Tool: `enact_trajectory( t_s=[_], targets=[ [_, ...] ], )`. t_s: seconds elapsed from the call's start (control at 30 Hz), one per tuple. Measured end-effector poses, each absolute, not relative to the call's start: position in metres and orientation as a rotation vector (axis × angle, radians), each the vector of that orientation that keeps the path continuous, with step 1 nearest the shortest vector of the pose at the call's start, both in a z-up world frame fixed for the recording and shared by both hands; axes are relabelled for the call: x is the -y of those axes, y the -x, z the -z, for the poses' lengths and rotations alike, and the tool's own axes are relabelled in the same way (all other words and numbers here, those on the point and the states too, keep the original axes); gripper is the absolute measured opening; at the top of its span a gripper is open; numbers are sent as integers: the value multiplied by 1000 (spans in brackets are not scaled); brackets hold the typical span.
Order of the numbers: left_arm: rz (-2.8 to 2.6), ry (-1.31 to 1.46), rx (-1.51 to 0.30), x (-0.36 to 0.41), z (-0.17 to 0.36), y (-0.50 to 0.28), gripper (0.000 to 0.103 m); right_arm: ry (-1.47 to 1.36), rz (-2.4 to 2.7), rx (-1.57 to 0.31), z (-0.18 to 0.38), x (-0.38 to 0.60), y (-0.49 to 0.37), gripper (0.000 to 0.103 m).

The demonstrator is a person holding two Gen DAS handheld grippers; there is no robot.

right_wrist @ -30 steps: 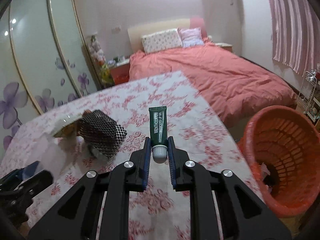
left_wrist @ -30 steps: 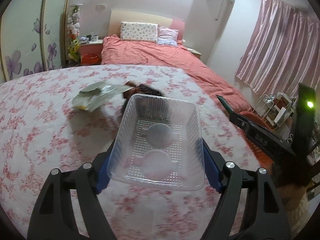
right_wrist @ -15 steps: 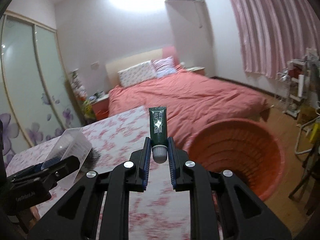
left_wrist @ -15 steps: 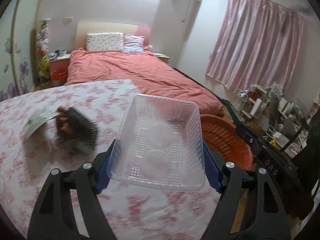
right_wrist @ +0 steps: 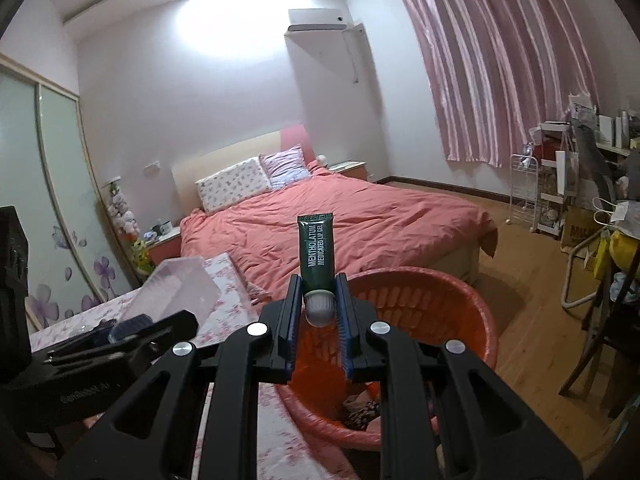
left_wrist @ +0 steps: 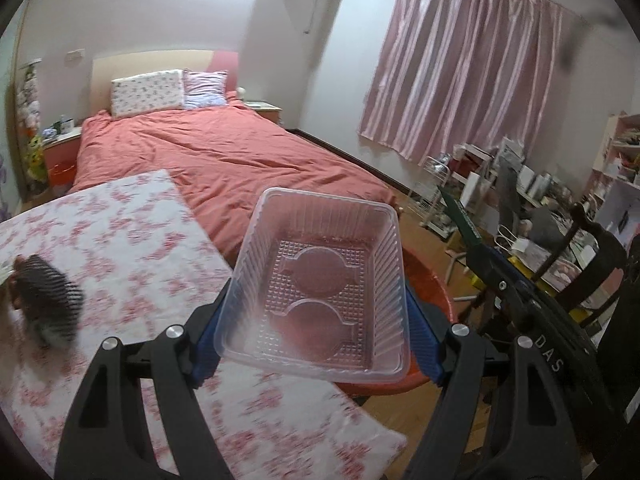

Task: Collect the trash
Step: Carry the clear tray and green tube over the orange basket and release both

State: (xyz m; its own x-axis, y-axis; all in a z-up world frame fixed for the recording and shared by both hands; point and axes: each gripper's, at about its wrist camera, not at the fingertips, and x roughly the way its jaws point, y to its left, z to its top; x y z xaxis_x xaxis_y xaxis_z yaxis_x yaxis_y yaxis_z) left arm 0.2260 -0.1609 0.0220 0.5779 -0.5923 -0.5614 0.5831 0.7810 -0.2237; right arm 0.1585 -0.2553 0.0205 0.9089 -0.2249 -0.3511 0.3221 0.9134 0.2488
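My left gripper is shut on a clear plastic tray and holds it over the table's right edge, above the orange basket. My right gripper is shut on a dark green lip gel tube by its white cap, upright over the orange basket. Some trash lies at the basket's bottom. The tray also shows in the right wrist view, with the left gripper beneath it.
A black mesh wrapper lies on the floral tablecloth at the left. A red bed stands behind the table. The right gripper's body and cluttered shelves are at the right. A chair stands beside the basket.
Both grippers have swung right and away from the table, with their loads held. The basket is now under both; the mesh wrapper has slid to the left of view.
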Motion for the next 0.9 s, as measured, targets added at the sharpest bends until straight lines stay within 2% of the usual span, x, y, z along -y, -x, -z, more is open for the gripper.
enact_trajectory(
  t_s=[0.83,0.87,0.9],
  targets=[
    [766,-56,-740,241,26,-259,76,-408,365,-304,-6,309,-164,18],
    [757,-63,-748,242,30,-262,77,-422,362,-305,-4,313,-165,23],
    [753,-66,-755,242,32,-264,78,-444,360,-309,-1,316,-164,36]
  ],
)
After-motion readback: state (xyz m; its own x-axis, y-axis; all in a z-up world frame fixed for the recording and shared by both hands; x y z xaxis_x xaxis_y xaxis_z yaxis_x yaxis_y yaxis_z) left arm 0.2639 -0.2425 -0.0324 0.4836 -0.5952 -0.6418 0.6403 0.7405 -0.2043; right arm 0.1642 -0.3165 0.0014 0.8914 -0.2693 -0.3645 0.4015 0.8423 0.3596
